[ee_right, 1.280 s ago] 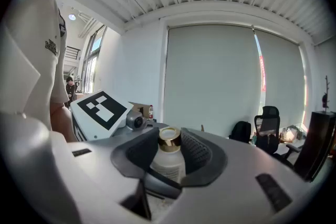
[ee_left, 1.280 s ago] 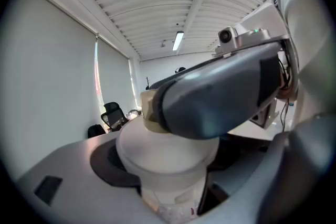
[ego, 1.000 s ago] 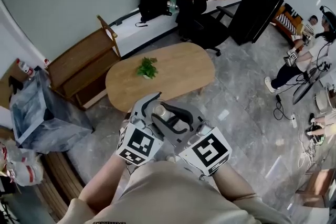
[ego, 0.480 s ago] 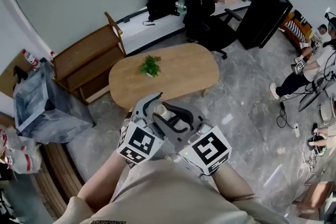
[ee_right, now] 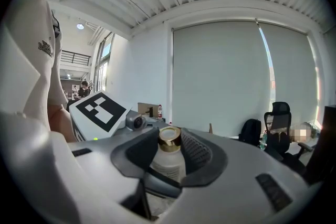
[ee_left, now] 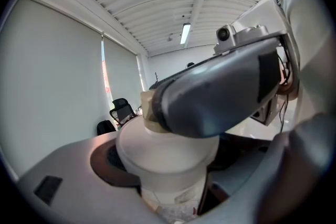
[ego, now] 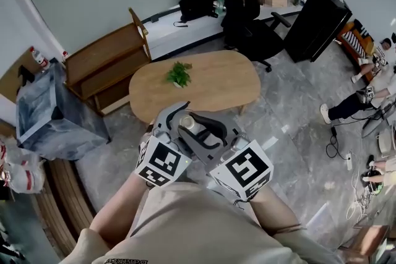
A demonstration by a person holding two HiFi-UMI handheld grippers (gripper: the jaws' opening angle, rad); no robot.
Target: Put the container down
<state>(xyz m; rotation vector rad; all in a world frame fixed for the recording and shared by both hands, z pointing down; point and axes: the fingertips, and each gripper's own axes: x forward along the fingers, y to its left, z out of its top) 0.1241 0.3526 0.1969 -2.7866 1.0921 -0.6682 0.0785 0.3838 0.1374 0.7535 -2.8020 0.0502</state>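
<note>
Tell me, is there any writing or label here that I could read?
No text here can be read.
container: faint print low down, too blurred to read.
shirt: small logo, too small to read.
marker cubes: black-and-white squares only, no words.

Container (ego: 187, 123) between left gripper (ego: 178, 117) and right gripper (ego: 199, 131), seemingly held.

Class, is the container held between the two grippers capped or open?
Capped: the container wears a gold cap, seen in the right gripper view.
</note>
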